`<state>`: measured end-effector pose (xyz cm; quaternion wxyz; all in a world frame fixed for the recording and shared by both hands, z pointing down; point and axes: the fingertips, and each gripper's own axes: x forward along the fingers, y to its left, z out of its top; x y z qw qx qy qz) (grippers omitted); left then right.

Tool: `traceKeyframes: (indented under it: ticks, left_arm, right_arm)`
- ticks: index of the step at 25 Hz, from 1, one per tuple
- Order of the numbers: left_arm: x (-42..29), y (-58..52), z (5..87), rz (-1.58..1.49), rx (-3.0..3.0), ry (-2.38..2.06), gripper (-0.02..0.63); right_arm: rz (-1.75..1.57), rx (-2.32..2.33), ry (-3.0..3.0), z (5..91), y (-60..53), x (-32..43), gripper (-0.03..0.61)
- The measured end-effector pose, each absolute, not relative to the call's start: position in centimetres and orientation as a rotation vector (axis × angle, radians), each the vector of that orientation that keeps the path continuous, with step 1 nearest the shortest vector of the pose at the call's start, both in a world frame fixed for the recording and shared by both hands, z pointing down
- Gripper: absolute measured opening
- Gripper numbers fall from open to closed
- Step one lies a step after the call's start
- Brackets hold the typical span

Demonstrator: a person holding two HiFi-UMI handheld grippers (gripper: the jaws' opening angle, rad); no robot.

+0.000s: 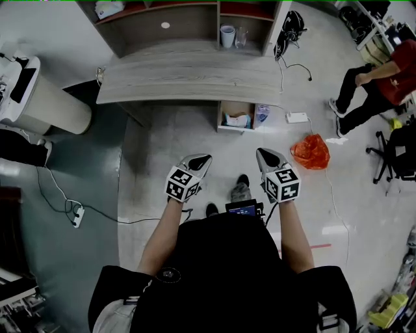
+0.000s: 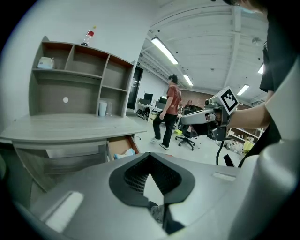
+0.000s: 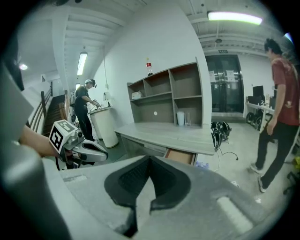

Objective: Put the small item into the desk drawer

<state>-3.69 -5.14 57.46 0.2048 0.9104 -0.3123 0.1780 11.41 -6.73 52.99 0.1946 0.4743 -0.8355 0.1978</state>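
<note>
The grey desk [image 1: 188, 81] stands ahead of me, with its drawer [image 1: 237, 117] pulled open under the right end. White and blue items lie inside it. The same drawer [image 2: 123, 146] shows in the left gripper view, and the drawer [image 3: 180, 156] in the right gripper view. I hold both grippers at waist height, well short of the desk. My left gripper [image 1: 198, 162] has its jaws closed tip to tip, and my right gripper [image 1: 270, 158] is shut too. Nothing shows between either pair of pads. I cannot make out which small item is meant.
A hutch of shelves [image 1: 188, 19] with a white cup [image 1: 227, 36] sits behind the desk. An orange bag [image 1: 311, 151] and a power strip [image 1: 297, 117] lie on the floor at right. A person in red [image 1: 377, 81] stands far right. A white bin [image 1: 45, 97] is at left.
</note>
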Motion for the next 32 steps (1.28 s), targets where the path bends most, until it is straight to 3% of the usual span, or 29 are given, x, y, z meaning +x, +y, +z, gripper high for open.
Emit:
traceKeyframes:
  ticks: [13, 32]
  left_arm:
    - [-2.2, 0.2, 57.4, 0.493, 2.574, -0.79, -0.008]
    - [2.9, -0.4, 54.9, 0.439, 2.555, -0.975, -0.009]
  right_arm:
    - [0.558, 1.406, -2.274, 52.3, -0.2, 12.4, 0.003]
    - [0.498, 1.236, -2.381, 51.2, -1.0, 15.9, 0.002]
